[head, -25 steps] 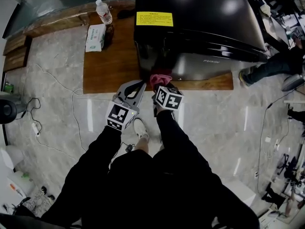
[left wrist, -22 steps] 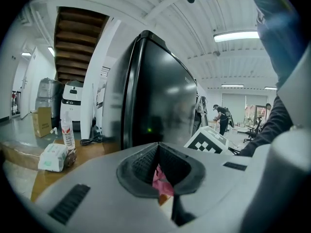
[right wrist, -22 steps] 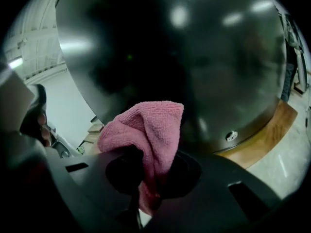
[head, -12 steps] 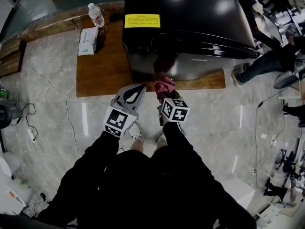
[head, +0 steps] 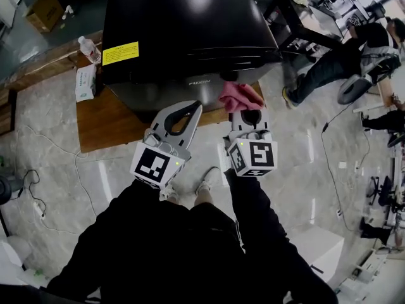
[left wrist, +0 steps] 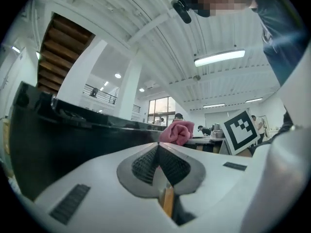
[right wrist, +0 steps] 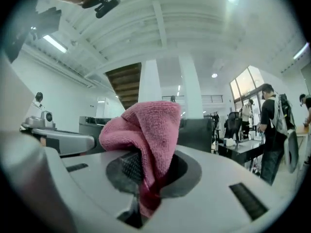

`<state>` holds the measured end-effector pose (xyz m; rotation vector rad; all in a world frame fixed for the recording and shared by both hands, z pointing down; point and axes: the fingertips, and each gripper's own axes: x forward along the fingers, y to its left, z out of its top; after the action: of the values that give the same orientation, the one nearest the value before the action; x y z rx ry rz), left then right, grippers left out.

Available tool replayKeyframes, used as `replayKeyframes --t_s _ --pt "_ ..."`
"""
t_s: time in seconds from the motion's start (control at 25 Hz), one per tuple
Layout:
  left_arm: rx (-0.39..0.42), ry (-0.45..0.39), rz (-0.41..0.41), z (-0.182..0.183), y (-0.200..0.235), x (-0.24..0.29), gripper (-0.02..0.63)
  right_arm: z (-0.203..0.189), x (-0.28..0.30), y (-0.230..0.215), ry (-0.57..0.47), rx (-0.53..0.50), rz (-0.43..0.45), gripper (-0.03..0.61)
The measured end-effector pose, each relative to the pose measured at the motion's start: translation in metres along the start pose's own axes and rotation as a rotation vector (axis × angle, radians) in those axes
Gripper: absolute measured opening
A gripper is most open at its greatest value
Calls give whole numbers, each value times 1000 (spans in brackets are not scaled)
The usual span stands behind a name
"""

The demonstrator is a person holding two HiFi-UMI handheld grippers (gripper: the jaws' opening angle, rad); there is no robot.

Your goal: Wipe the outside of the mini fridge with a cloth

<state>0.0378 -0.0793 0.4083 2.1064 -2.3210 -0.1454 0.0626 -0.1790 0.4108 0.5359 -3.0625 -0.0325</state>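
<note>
Right gripper [head: 249,114]: clenching on the pink cloth [head: 239,95], which is bunching up out of its jaws.
Left gripper [head: 193,105]: hanging just to the left, its jaws pressing together on nothing.
Mini fridge [head: 183,30]: standing just ahead of both tools on a wooden platform [head: 107,124], with its front facing them.
Contact: the cloth is appearing to sit just off the fridge's lower front edge.
Change: the cloth is now sitting toward the front's right end, having left the left corner.
Meaning: the front-edge pass is probably finishing, with the right side likely coming next.
</note>
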Motion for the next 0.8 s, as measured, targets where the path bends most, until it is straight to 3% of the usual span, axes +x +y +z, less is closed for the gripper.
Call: replayKeyframes --t_s 0.12,0.36,0.64,0.8 --pt "-4 -4 18 13 -11 27 6 27 8 -23 -71 -54 -8 54" --pt "17 -8 60 0 -15 53 6 26 22 -35 -164 -125 2 54" --pt "10 43 109 -50 -9 63 6 -16 26 -38 -194 -123 44 54" --pt "4 62 120 -88 -8 69 6 -55 28 -38 -151 -143 73 54"
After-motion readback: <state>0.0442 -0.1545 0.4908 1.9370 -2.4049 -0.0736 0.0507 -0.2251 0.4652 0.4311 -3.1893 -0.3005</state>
